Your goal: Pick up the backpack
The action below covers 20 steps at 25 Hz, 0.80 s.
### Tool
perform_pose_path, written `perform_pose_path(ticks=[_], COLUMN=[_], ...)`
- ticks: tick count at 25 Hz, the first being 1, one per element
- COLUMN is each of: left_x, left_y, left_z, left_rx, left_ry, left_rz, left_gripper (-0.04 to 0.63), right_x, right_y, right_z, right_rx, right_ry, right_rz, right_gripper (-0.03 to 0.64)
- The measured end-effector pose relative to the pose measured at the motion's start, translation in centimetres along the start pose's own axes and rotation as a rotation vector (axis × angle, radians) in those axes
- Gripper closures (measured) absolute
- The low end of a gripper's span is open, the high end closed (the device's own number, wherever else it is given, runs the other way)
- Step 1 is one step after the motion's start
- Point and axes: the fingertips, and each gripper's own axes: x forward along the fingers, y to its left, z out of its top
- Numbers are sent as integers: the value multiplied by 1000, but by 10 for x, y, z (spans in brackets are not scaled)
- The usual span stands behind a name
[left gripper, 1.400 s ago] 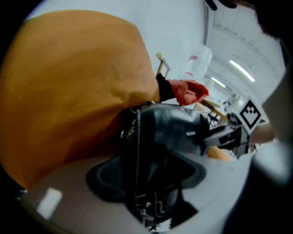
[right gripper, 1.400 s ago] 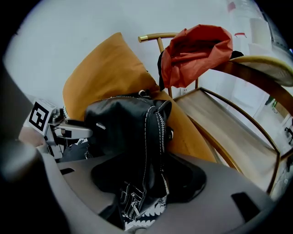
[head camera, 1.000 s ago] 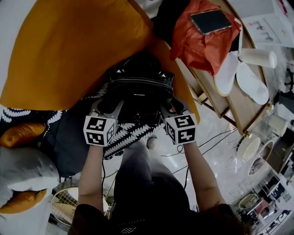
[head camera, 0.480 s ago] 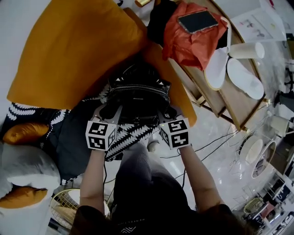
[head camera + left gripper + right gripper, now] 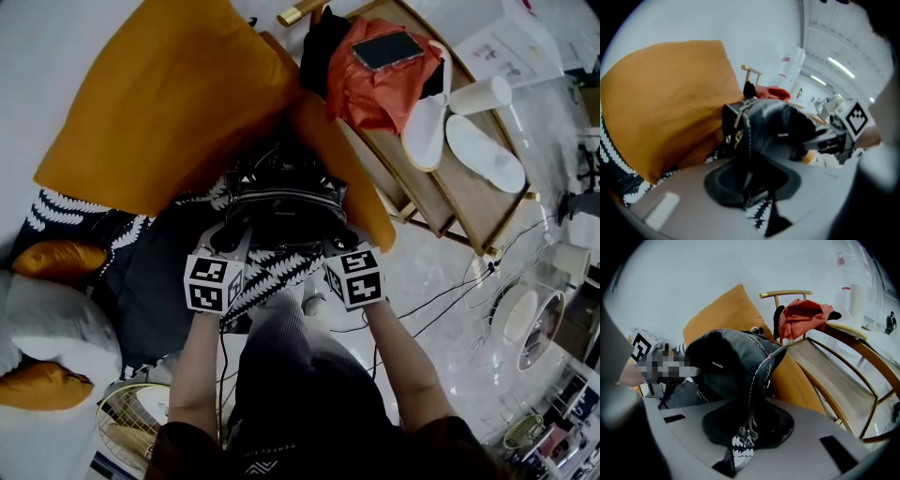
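The black backpack (image 5: 281, 199) leans against an orange cushion, on a black-and-white patterned cloth. My left gripper (image 5: 228, 236) has its jaws pinched on the zipped seam of the backpack's (image 5: 771, 131) left side. My right gripper (image 5: 339, 242) pinches the seam on the backpack's (image 5: 726, 364) right side. The jaws of both grippers have just been closing, with the backpack's edge between them. In the left gripper view my left gripper (image 5: 746, 185) presses on the seam. In the right gripper view my right gripper (image 5: 747, 427) does the same. The bag's base is hidden behind the marker cubes.
A big orange cushion (image 5: 159, 103) lies behind the bag. To the right stands a wooden rack (image 5: 441, 202) with a red cloth (image 5: 375, 80), a phone (image 5: 385, 49), white slippers (image 5: 483, 155) and a cup (image 5: 480, 94). Cables (image 5: 441, 295) cross the floor. A wire basket (image 5: 127, 431) sits at lower left.
Both grippers have closed on the backpack's sides and come up and toward me a little, with the bag between them.
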Motion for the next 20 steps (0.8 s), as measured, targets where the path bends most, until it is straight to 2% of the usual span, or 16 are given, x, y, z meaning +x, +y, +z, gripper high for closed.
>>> perform_pose_path(ticks=[11,20], left_x=[-50,-95], left_y=[-28,-49], left_z=[4,25], left_rx=[-9,5], left_ry=[-48,-110], left_rz=[22,62], left_gripper=[514,521], right_x=[-48,-98], right_y=[17,36], right_z=[10,20], right_rx=[-32,-21], right_ry=[-70,-145], right_rz=[-10,13], right_gripper=[580,581])
